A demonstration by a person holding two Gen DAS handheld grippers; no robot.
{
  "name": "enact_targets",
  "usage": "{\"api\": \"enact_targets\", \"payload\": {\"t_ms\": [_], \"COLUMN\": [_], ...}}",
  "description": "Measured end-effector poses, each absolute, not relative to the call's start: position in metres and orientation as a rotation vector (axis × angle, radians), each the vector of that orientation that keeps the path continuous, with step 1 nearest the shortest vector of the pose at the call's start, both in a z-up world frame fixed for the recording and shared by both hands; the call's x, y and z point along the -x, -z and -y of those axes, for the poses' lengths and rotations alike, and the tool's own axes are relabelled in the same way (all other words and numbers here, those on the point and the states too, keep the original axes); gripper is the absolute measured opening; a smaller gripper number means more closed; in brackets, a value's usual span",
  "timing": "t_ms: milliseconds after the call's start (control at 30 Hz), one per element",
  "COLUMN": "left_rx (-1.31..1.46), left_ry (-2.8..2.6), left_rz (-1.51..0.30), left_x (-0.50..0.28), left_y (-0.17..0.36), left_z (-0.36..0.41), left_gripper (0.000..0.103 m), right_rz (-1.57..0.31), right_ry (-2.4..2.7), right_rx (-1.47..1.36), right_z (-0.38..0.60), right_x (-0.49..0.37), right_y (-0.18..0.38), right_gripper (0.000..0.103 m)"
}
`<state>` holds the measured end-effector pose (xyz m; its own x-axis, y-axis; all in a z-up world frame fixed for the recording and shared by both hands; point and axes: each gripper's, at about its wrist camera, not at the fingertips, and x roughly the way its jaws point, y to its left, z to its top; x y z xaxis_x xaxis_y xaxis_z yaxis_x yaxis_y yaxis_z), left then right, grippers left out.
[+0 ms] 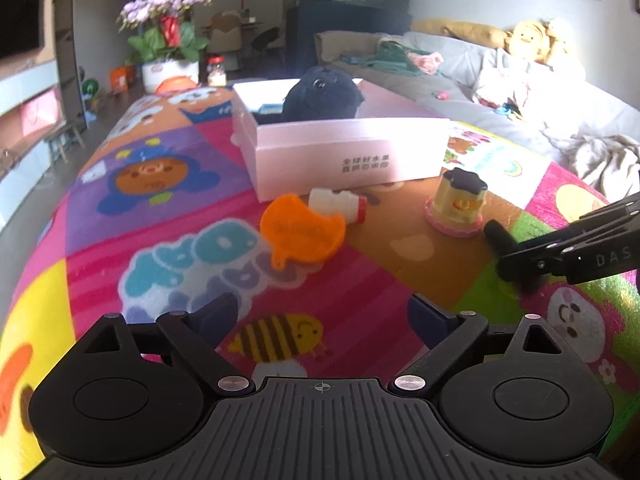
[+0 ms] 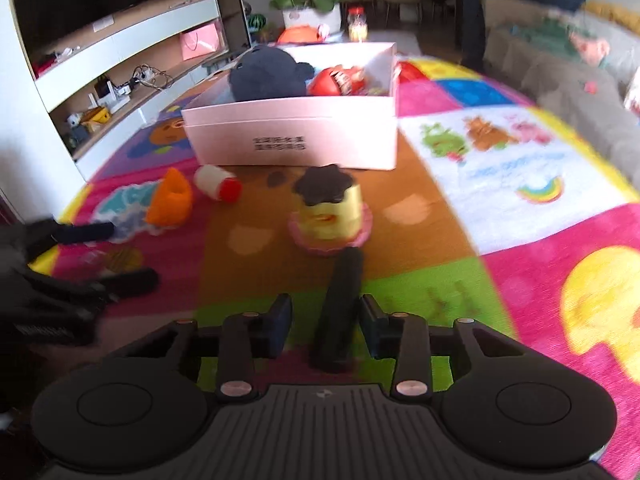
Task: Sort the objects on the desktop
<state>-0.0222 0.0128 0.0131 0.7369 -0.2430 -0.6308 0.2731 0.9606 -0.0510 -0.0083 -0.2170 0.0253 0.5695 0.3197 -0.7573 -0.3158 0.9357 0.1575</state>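
A pink box (image 1: pixel 344 152) stands on the colourful mat and holds a dark plush toy (image 1: pixel 320 96); the right wrist view shows the box (image 2: pixel 292 136) with the plush (image 2: pixel 268 74) and a red toy (image 2: pixel 340 80) inside. In front of it lie an orange duck-shaped piece (image 1: pixel 302 232), a small white bottle with a red cap (image 1: pixel 340 204) on its side, and an upright yellow pudding toy with a dark top (image 1: pixel 458 204). My left gripper (image 1: pixel 324 318) is open and empty. My right gripper (image 2: pixel 324 322) is open around a black stick (image 2: pixel 340 312) lying on the mat, jaws not touching it.
The right gripper's arm (image 1: pixel 572 248) reaches in at the right of the left view. A sofa with clothes and a yellow plush (image 1: pixel 528 40) runs along the right. A flower pot (image 1: pixel 170 40) and a jar (image 1: pixel 216 70) stand at the far end; shelves (image 2: pixel 120 64) on the left.
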Motion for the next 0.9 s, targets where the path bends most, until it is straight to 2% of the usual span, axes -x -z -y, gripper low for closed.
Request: {"api": "enact_targets", "payload": {"t_ms": [133,300,333,367,467,567,900], "left_rx": [-0.034,-0.034,-0.033,-0.031,-0.032,-0.025,0.051], "left_ry": [0.298,0.298,0.302,0.307,0.315,0.316,0.412], "left_rz": [-0.683,-0.68,-0.68,-0.681,-0.686,-0.695,-0.734], "left_x": [0.027,0.036,0.037,0.038,0.036,0.027,0.003], "left_y": [-0.012,-0.016,-0.017,-0.017,-0.016,-0.015,-0.023], "left_z": [-0.014,-0.017,-0.017,-0.017,-0.012,-0.004,0.027], "left_gripper": [0.096,0.096,0.097,0.097,0.097,0.097,0.097], "right_rz": [-0.921,-0.79,-0.754,-0.718,-0.61,-0.565,-0.579], "right_ry": [-0.476,-0.536,-0.528,-0.512,-0.426,-0.338,-0.165], "right_rx": [-0.067,-0.106,-0.097,-0.082,-0.006,0.051,-0.021], "right_z": [0.197,0.177,0.178,0.18,0.192,0.208,0.248], "right_x": [-0.001,-0.009,-0.006,-0.003,0.011,0.021,0.024], "right_y": [-0.028,-0.044,-0.048,-0.052,-0.056,-0.051,-0.018], "right_gripper": [0.037,0.04,0.048,0.062,0.088,0.099,0.1]}}
